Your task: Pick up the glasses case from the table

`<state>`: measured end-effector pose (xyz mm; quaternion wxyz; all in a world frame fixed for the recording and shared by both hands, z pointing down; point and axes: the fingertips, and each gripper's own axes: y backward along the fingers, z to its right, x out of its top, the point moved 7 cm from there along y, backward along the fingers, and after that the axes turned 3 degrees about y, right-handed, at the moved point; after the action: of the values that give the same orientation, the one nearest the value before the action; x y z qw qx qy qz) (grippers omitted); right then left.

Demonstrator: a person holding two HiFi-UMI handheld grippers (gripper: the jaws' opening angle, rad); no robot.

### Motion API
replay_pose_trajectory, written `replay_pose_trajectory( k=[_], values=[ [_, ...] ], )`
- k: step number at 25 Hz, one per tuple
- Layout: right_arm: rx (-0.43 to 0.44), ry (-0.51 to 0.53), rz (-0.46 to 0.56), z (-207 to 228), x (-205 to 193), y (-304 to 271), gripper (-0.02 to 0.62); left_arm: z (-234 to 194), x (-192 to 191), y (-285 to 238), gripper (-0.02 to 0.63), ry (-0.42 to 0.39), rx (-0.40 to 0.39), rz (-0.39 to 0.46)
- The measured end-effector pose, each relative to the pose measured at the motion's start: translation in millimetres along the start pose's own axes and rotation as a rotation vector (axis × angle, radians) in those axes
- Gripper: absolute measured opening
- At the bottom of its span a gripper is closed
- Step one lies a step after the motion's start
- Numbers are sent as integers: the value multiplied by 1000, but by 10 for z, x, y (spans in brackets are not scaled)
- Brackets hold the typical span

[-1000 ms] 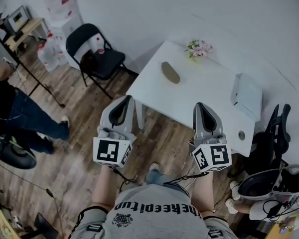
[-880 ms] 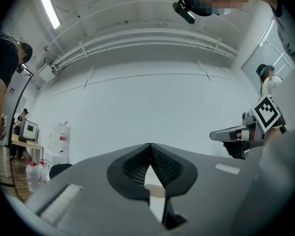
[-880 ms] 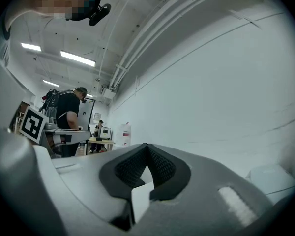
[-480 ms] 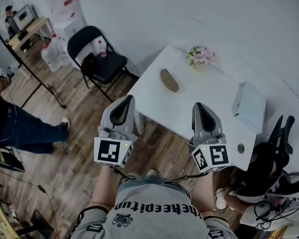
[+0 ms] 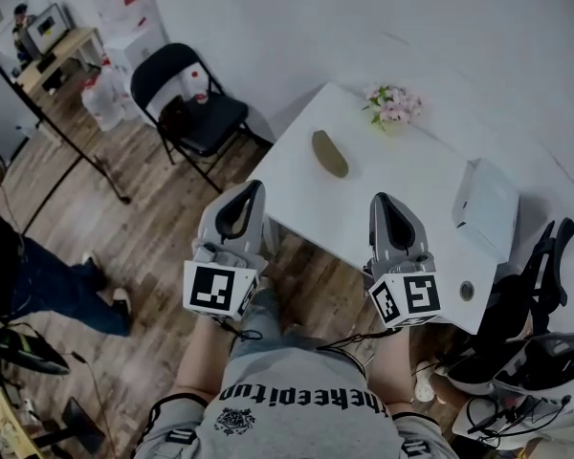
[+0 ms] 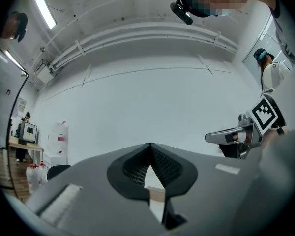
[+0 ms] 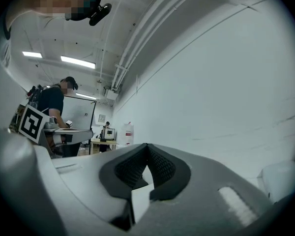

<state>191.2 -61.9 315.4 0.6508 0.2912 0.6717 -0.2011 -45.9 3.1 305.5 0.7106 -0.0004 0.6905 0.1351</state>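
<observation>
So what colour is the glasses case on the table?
Olive-brown. The glasses case shows best in the head view, against the white table.

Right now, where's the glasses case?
In the head view, the case lies on the white table near its left edge, apart from the flowers, which stand up and to its right.

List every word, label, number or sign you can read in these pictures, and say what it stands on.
"thekeepitup": on the person's shirt, upside down in the head view; best reading.
Emblem below that print: too small to read.
Cubes on the left gripper and the right gripper: square marker patterns, no letters.
Red labels on the white dispenser: blurred, unreadable.
</observation>
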Motion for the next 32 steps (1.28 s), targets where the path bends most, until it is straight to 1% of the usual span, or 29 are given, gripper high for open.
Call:
replay_pose_trajectory(
  k=[7, 20, 27, 32],
  values=[
    [-41, 4, -10, 50, -46, -277, 3, -234, -74, -293, 20, 16, -38, 10],
    [-100, 4, -57, 166, -193, -1006, 3, -777, -284, -1004, 20, 50, -106, -11],
    [-123, -8, -94, 184, -329, -1351, 3, -1038, -377, -1297, 20, 55, -146, -21],
    [-142, -19, -156, 213, -466, -1593, 3, -1212, -419, -1484, 20, 55, -178, -28]
  ],
)
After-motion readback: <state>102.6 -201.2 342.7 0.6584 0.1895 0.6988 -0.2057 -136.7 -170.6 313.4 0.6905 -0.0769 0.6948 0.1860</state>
